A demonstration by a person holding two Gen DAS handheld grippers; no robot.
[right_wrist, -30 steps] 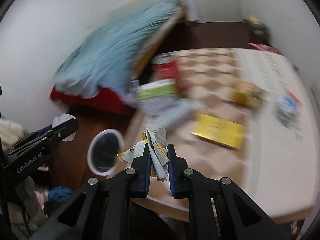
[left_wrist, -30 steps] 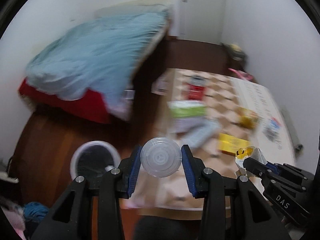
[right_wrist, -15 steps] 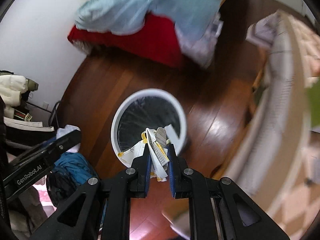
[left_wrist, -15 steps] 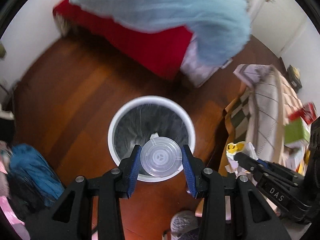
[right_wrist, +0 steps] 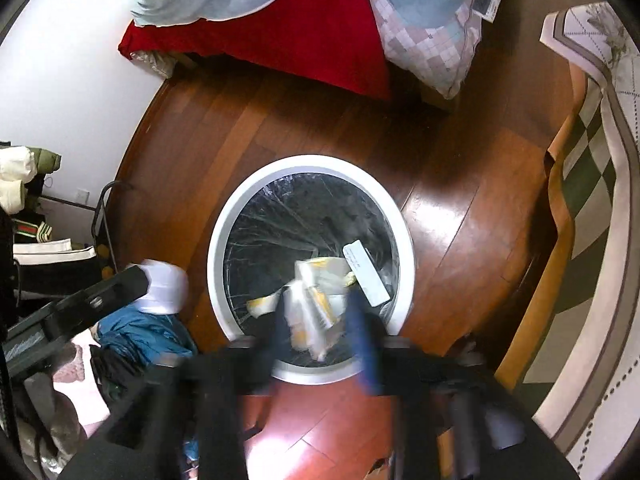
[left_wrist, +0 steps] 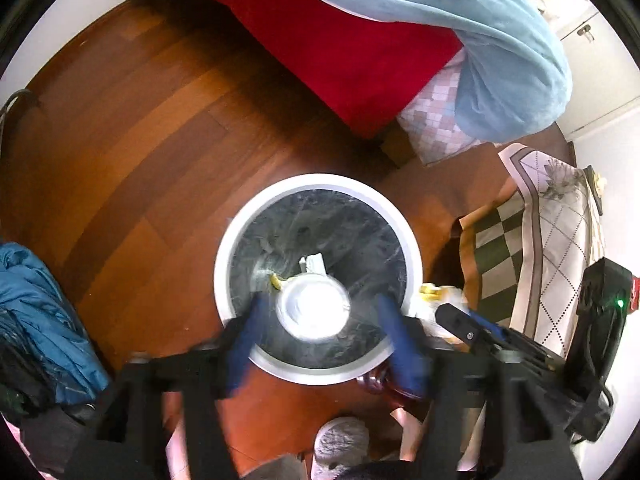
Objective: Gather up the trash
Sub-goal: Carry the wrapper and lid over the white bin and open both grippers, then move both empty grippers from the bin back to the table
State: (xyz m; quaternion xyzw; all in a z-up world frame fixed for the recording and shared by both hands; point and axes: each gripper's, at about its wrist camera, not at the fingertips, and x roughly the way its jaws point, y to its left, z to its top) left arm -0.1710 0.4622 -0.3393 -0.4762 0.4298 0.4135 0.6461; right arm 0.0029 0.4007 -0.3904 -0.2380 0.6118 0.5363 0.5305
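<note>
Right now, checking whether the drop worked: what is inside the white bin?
The bin holds a black liner, a white paper strip and a small white scrap. The falling lid and wrappers cover the rest.

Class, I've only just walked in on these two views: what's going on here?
A person is binning trash with tongs in each hand. Both tongs hang over the white-rimmed bin on the wooden floor. The left tongs have opened around a clear plastic lid; the right tongs, also apart, have crumpled wrappers between them.
</note>
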